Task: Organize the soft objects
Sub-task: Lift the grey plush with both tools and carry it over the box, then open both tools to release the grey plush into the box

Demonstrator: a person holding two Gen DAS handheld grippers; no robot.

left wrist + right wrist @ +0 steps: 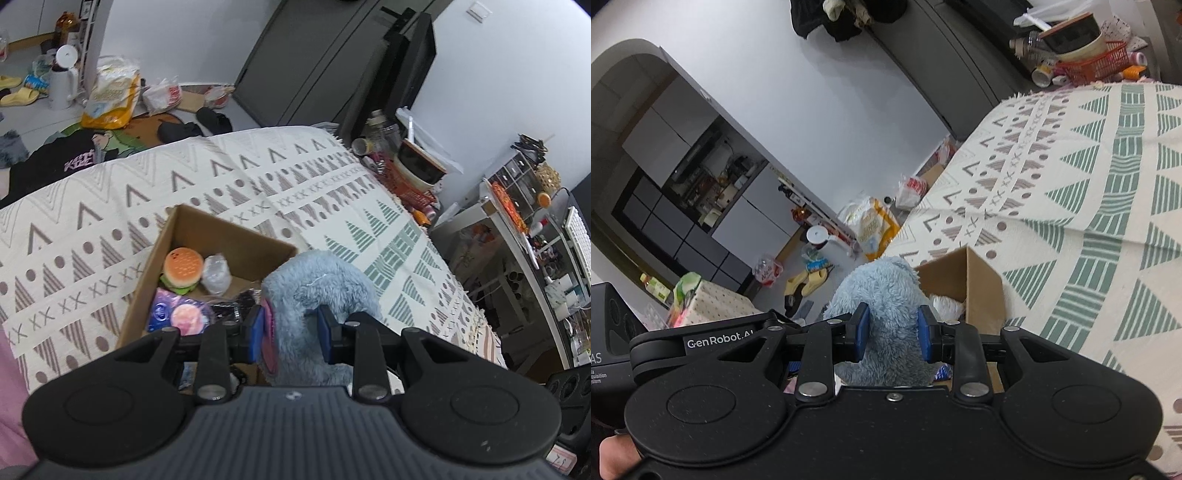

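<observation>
A fluffy blue plush toy [317,291] with a pink patch is held above the near right corner of an open cardboard box [236,236] on the patterned tablecloth. My left gripper [293,334] is shut on it, blue pads pressed into the fur. My right gripper [892,334] is shut on another part of the same blue plush toy [882,295], with the cardboard box [979,291] just beyond it. Inside the box lie a burger toy [183,271], a clear wrapped lump [217,275], a purple and pink packet [181,315] and something black [236,310].
The tablecloth [332,199] covers a table with its edge to the right. At the far end stand jars, a bowl and a red basket [410,181]. Cluttered shelves [535,236] are on the right. Bags [110,92] and slippers lie on the floor beyond.
</observation>
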